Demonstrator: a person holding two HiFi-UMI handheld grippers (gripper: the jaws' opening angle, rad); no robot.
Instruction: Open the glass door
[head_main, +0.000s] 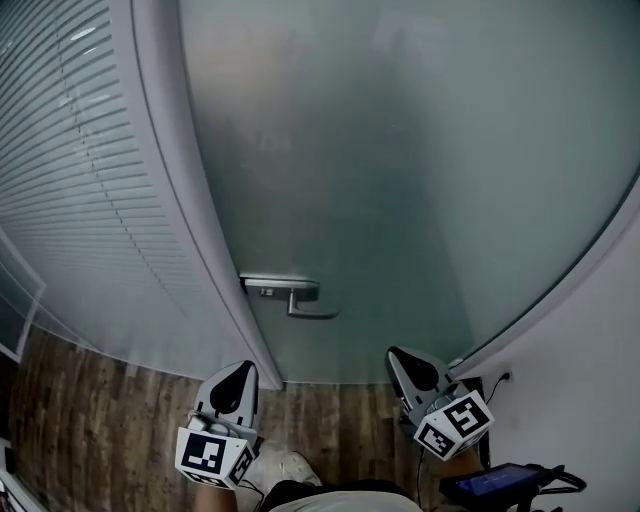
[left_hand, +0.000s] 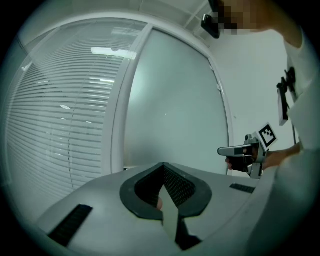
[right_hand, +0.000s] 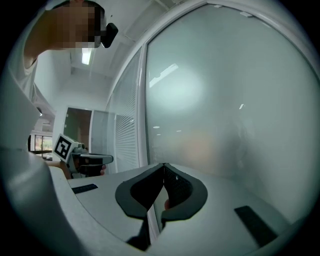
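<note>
- The glass door (head_main: 400, 180) is a frosted panel and stands closed. Its lever handle (head_main: 300, 298) is mounted at the door's left edge, and all positions below are given from that handle.
- The white frame post (head_main: 190, 200) runs just left of the handle. The slatted blinds (head_main: 70, 150) lie further left, behind the post.
- In the head view the left gripper (head_main: 238, 372) sits below and slightly left of the handle, and the right gripper (head_main: 398, 358) sits below and to its right. Both are well apart from the handle and touch nothing.
- Each gripper view shows its jaw tips meeting with nothing between them.
- Handling estimate for the panel: heavy, rigid and smooth. The glass face offers no purchase and should not be struck with the jaws.
- Take hold at the lever's free end, which points right, away from the post, because leverage is greatest there.
- The bare metal lever is probably slippery. Either part the jaws and clamp across the bar, or bear down on it with the jaws together.
- Expect the panel to resist at first. Apply steady force rather than a jerk.
</note>
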